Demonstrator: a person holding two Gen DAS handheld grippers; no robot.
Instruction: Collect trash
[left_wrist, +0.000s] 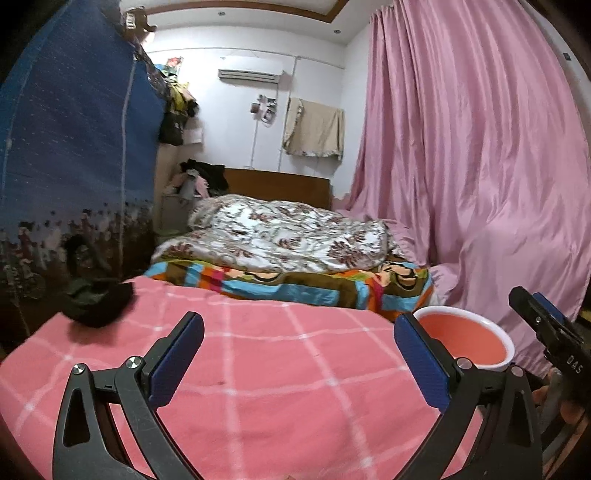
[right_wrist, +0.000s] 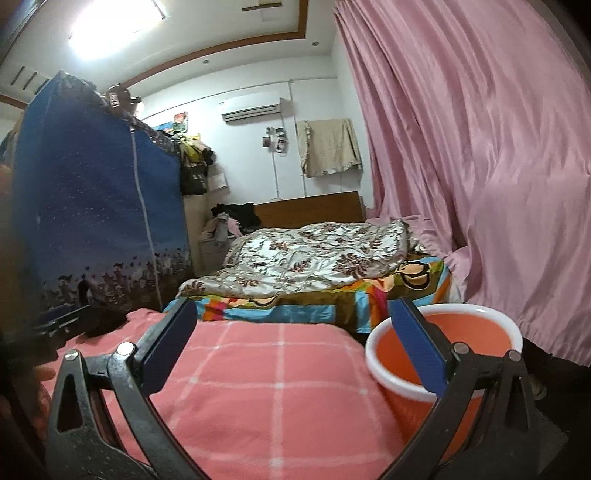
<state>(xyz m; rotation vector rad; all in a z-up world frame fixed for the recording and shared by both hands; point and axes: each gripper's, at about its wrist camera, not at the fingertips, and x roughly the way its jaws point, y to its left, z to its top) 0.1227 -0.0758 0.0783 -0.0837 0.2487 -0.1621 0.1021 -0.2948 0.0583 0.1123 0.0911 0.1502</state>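
An orange bucket (left_wrist: 463, 341) with a white rim stands at the right edge of the pink checked blanket (left_wrist: 258, 369). A crumpled black lump (left_wrist: 98, 301) lies on the blanket's far left corner; I cannot tell what it is. My left gripper (left_wrist: 299, 319) hovers open over the blanket with nothing between its blue pads. In the right wrist view, my right gripper (right_wrist: 293, 305) is also open and empty, its right finger (right_wrist: 417, 347) in front of the bucket (right_wrist: 476, 338). The right gripper's tip (left_wrist: 543, 325) shows beside the bucket in the left wrist view.
Beyond the blanket lie a colourful patterned cover (left_wrist: 280, 284) and a floral quilt (left_wrist: 280, 232) on the bed. A blue fabric wardrobe (left_wrist: 74, 147) stands on the left, and a pink curtain (left_wrist: 480, 147) hangs on the right behind the bucket.
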